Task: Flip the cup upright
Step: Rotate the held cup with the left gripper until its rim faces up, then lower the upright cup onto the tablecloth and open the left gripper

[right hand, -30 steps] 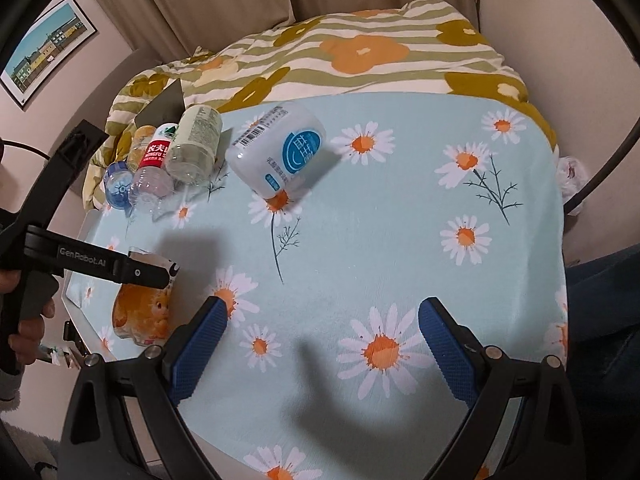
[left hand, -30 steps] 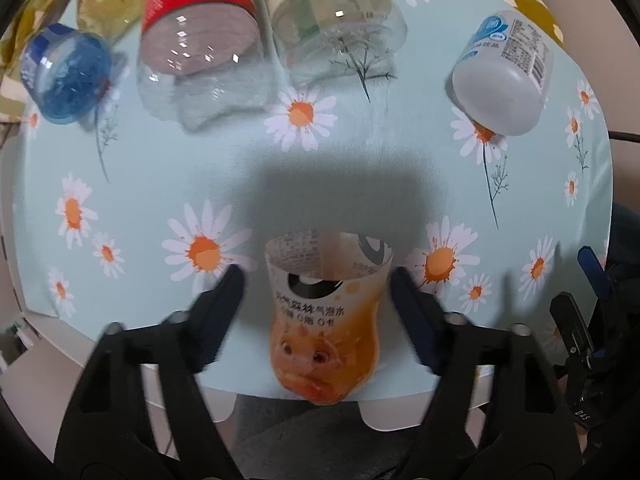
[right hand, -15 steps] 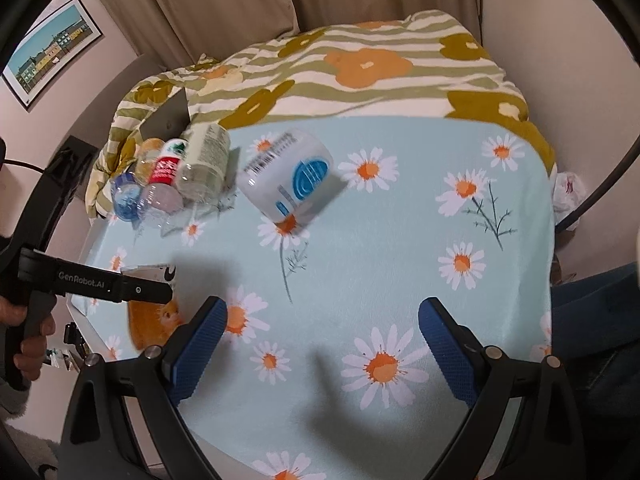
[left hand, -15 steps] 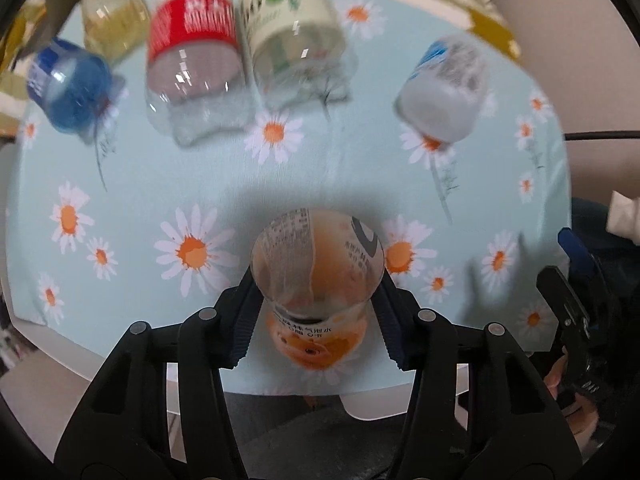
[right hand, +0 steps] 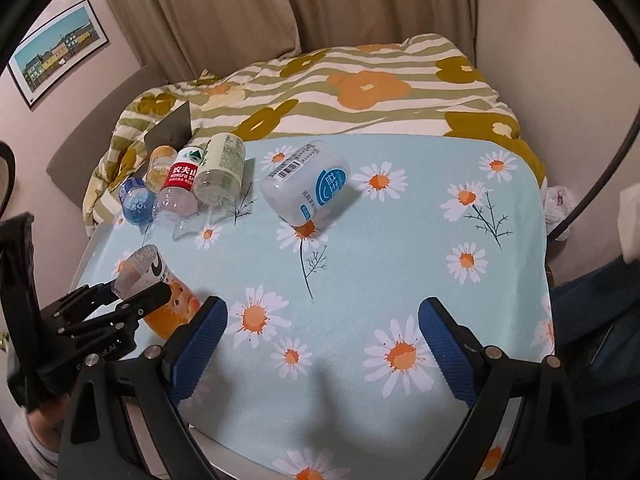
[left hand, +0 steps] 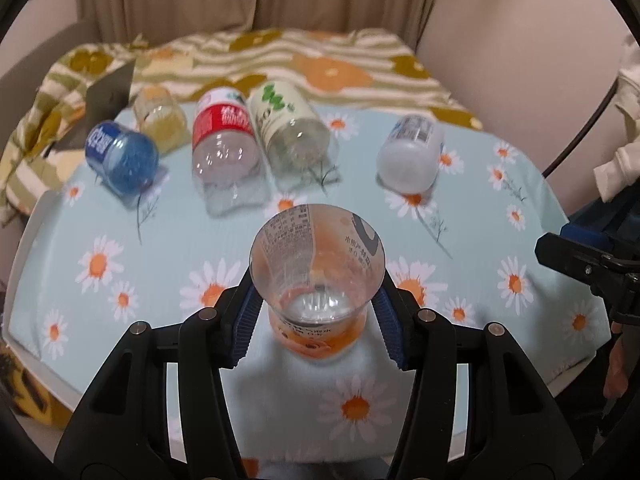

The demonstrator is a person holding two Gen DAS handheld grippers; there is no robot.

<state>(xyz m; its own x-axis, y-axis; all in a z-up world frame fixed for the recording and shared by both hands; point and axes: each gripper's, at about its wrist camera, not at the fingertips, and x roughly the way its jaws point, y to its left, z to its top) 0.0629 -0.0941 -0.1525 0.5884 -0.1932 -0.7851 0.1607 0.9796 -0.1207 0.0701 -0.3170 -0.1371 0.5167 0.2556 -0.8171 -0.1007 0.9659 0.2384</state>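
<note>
Daisy-print cloth covers the counter point(right hand: 400, 264); bottles lie in a row at its far left. Left hand-held gripper point(left hand: 316, 320) clamps the orange cup point(left hand: 316, 276) near the front-left edge, mouth tilted toward the camera. Right hand-held gripper point(right hand: 320, 340) gapes wide, holding nothing.

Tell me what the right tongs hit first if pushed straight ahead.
Probably only the daisy tablecloth: the right tongs are open and empty. The white bottle lies farther along, slightly left; depth is unclear.
</note>
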